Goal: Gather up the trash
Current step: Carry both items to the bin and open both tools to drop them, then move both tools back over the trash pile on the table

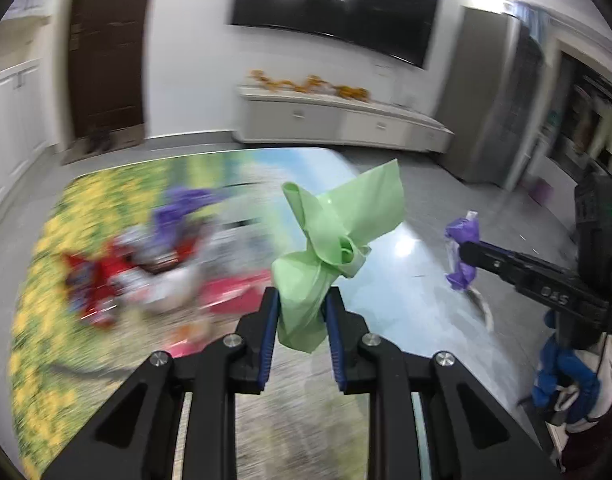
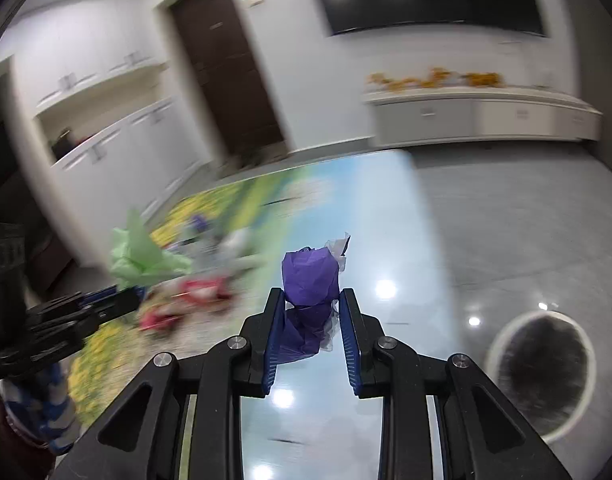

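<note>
You're holding the green bag point(image 1: 330, 256) at centre of the left wrist view, its knotted neck pinched between the 2 blue pads of the left gripper point(image 1: 301, 308), jaws nearly closed on thin plastic. The purple bag point(image 2: 310, 280) is sitting at centre of the right wrist view, clamped the same way in the right gripper point(image 2: 312, 320), jaws narrow, with a scrap of clear film sticking out beside it.

Risks, as I'm judging them:
- Both grips are biting on bunched film only, so a fast swing could be pulling the plastic out of the pads. Both frames are blurring heavily, so you're likely swinging fast.
- The green bag's body isn't showing below the jaws; can't tell how heavy it is.
- More trash point(image 1: 145, 268) is lying on the printed table point(image 1: 45, 280) at left of the left view, red and silver wrappers, too blurred to count. Low-hanging bags could be dragging through it.
- The round bin point(image 2: 542, 376) is sitting at lower right of the right view, well apart from both bags. Releasing early means you're dropping onto the floor point(image 2: 506, 220).
</note>
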Motion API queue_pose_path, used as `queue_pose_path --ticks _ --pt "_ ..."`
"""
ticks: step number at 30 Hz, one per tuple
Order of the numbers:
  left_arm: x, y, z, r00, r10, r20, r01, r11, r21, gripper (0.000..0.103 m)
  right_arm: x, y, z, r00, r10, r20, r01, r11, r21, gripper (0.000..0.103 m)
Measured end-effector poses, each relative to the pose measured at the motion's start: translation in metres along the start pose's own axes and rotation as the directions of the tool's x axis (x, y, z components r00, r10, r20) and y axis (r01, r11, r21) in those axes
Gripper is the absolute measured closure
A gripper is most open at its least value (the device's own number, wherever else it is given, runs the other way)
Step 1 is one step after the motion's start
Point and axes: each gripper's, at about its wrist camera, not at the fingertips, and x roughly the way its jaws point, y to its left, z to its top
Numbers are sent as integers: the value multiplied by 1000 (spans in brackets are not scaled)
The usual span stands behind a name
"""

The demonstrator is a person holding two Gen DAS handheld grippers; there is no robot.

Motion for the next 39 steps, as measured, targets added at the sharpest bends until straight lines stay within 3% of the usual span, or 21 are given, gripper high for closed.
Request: queue_pose_path --ticks 4,8,16,22,25,29,34,39 --pt "46 -76 25 991 -119 -64 125 987 100 81 -22 -74 -3 988 -150 26 147 984 98 76" --pt "92 -144 39 974 -179 -137 203 962 184 80 -30 -141 -11 965 -263 1 258 947 192 75" --pt "182 -241 49 937 -186 -295 270 922 278 80 -13 -243 -32 939 -333 -89 343 875 343 75" --pt "228 -286 45 916 -171 -362 295 900 322 77 -3 -276 -50 929 -345 -130 368 842 395 74" --pt "248 -300 45 898 -184 -400 322 894 313 73 -3 -293 -61 925 -349 -151 380 824 421 64" --pt "263 -315 42 874 -216 -435 360 889 283 57 -11 -299 -71 915 -370 -163 402 799 446 55" --pt "263 -324 42 872 -222 -435 367 886 283 52 -22 -311 -77 904 -394 -164 423 777 467 55" --pt "248 -319 44 892 -218 -395 344 895 283 52 -35 -307 -71 902 -409 -142 425 776 466 55"
